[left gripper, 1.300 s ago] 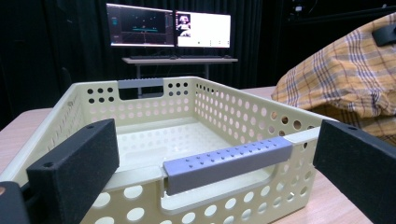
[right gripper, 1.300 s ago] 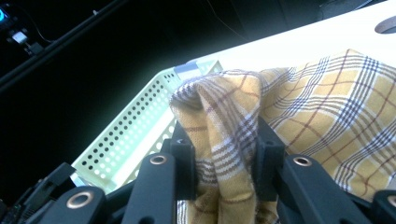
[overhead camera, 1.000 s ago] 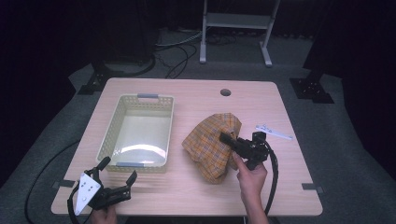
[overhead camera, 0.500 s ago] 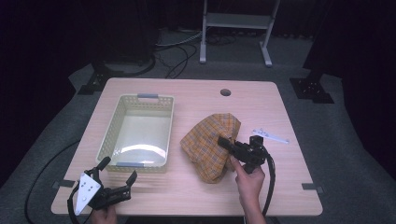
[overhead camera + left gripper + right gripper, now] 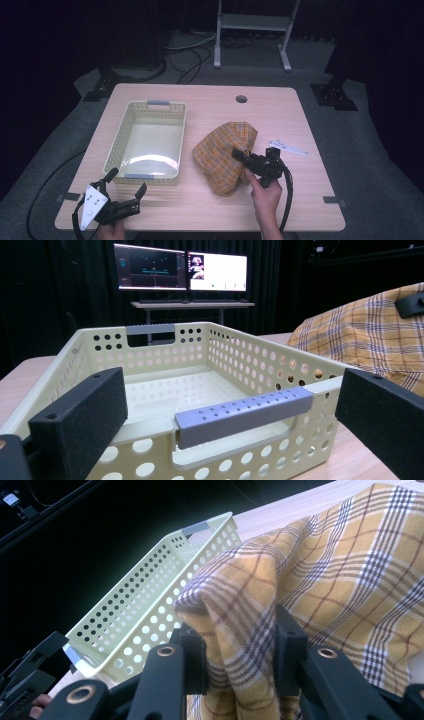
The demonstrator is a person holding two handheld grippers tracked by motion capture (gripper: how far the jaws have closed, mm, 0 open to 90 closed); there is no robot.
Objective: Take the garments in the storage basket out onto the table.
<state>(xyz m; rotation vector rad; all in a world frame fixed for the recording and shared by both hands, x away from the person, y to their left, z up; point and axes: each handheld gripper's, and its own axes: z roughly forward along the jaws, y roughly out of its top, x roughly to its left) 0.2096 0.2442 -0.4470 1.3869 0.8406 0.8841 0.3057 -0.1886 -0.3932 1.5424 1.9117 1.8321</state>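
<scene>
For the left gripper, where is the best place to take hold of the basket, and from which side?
Probably the grey handle bar on the basket's near end wall, approached from the person's side. The open left gripper already faces it. The bar is narrow and has a cut-out under it, so one jaw could go above and one below if the gripper is rolled.
</scene>
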